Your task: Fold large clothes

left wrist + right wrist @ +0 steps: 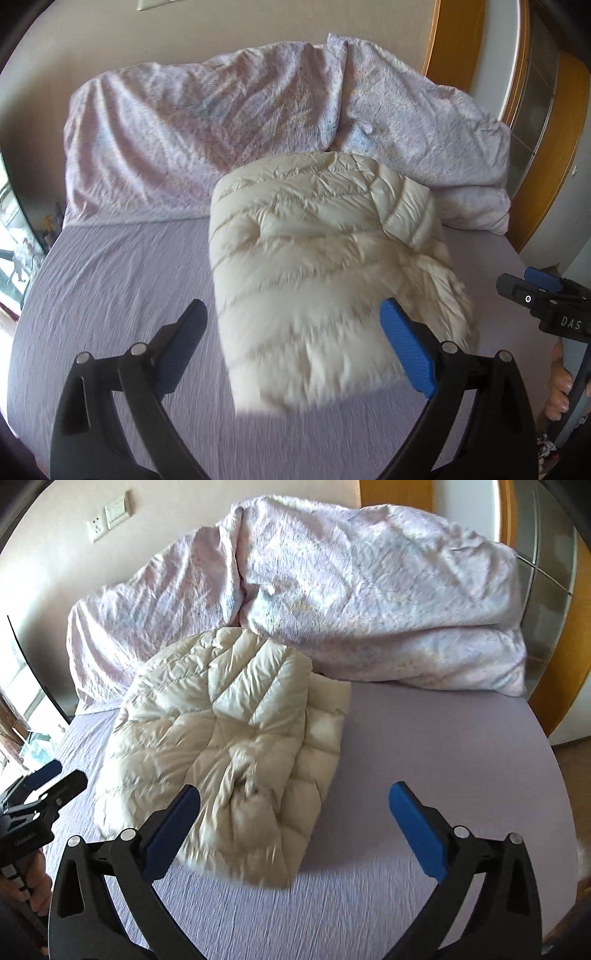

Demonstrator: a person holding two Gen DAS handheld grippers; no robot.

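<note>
only the right wrist view shows the wall socket [96,528]. the folded cream down jacket [325,273] lies on the lilac bed sheet [110,295], its far edge against the crumpled duvet [207,129]. the left gripper [291,350] and the right gripper [295,827] – both wide open, holding nothing – hover before its near edge. bare sheet lies on both sides.

The folded puffer jacket [325,266] lying ahead of the fingers is cream, stitched in quilted bands. Under it the bedsheet [122,295] is plain lilac. Beyond the jacket the bunched duvet [207,136] is pale pink with a faint fine print. Both the left gripper [295,347] and the right gripper [295,827] are black with blue finger pads [406,350].
</note>
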